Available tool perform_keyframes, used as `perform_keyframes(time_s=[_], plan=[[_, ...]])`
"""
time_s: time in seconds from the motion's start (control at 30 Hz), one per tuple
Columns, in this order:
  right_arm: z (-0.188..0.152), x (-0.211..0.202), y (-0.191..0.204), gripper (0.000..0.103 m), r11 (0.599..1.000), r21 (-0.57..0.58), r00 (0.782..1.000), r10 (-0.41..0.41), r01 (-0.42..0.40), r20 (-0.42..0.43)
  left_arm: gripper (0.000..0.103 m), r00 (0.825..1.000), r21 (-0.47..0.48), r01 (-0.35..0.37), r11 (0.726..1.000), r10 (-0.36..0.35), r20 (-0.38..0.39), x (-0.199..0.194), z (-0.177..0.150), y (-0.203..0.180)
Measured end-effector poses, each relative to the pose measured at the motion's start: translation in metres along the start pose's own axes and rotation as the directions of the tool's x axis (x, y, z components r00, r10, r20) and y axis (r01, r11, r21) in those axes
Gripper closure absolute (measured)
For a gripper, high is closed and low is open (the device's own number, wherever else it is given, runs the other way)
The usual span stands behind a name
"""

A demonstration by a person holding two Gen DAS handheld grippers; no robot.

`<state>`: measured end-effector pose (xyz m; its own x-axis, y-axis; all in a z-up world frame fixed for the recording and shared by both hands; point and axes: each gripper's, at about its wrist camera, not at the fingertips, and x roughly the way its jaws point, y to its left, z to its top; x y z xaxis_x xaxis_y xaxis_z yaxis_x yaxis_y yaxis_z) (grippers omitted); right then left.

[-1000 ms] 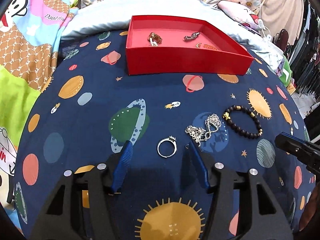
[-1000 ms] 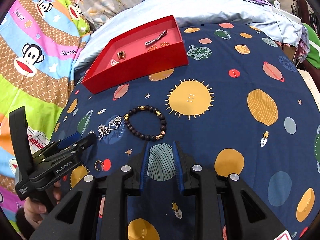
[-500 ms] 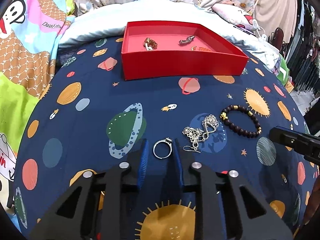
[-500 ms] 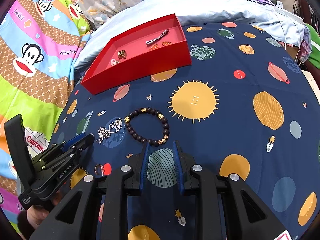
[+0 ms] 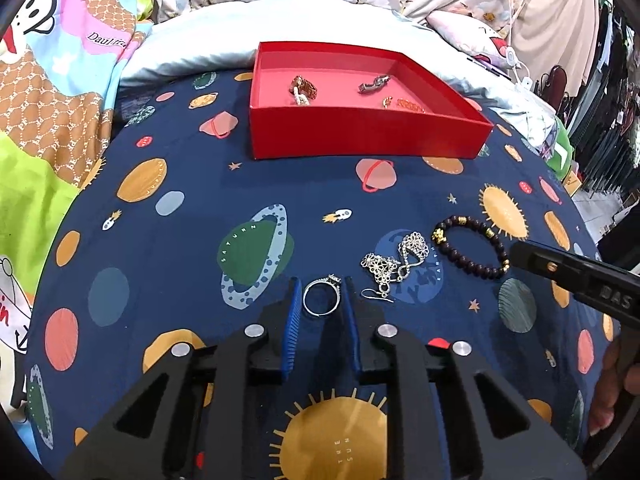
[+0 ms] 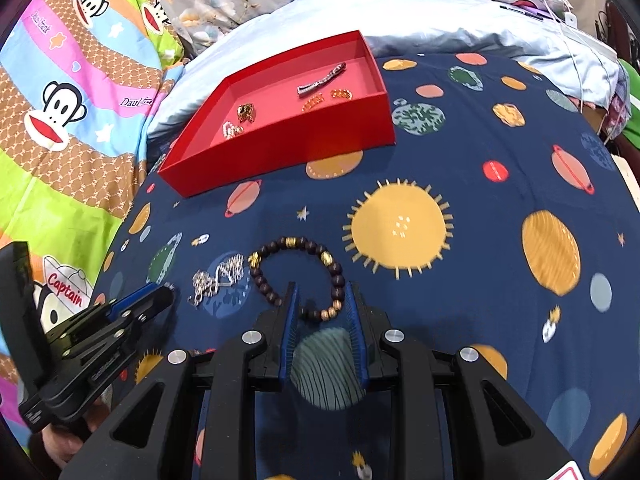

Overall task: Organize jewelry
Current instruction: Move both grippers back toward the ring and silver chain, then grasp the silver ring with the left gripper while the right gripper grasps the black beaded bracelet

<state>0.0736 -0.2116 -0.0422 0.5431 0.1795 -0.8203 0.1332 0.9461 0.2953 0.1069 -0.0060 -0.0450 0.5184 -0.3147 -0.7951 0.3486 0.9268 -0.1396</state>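
Note:
A silver ring lies on the navy planet-print bedspread, and my left gripper is shut on it, a blue pad against each side. To its right lie a silver chain piece and a dark bead bracelet. My right gripper stands open and narrow, and the near arc of the bead bracelet sits between its tips without touching them. The red box stands further back, holding several small pieces. The left gripper also shows at the left of the right wrist view.
A pale blue pillow lies behind the red box. A bright monkey-print quilt rises at the left, and the silver chain piece lies beside it. Clothes hang at the far right. A hand holds the right gripper.
The left jaws went from wide apart to closed around the ring. The right gripper crept forward, so the bracelet's near arc now sits between its tips.

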Motion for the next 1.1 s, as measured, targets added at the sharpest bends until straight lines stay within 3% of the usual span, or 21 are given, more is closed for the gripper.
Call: perform_keyframes(time_s=[0.4, 0.63, 0.9, 1.1], plan=[[0.01, 0.023, 0.003, 0.08, 0.999, -0.041, 1.0, -0.024, 0.024, -0.018, 0.083, 1.0, -0.017, 0.009, 1.0, -0.009, -0.009, -0.008, 0.005, 0.001], [0.009, 0.023, 0.003, 0.094, 0.997, -0.058, 0.998, -0.056, 0.055, -0.013, 0.083, 1.0, -0.023, 0.013, 1.0, -0.014, -0.016, -0.008, 0.007, 0.002], [0.005, 0.01, -0.002, 0.096, 0.999, -0.029, 1.0, -0.028, 0.028, -0.005, 0.083, 1.0, -0.033, 0.018, 0.999, -0.018, -0.016, -0.012, 0.007, 0.002], [0.007, -0.018, 0.002, 0.096, 1.0, -0.025, 0.999, -0.009, 0.011, 0.051, 0.083, 1.0, -0.038, 0.022, 0.999, -0.022, -0.011, -0.019, 0.006, 0.001]])
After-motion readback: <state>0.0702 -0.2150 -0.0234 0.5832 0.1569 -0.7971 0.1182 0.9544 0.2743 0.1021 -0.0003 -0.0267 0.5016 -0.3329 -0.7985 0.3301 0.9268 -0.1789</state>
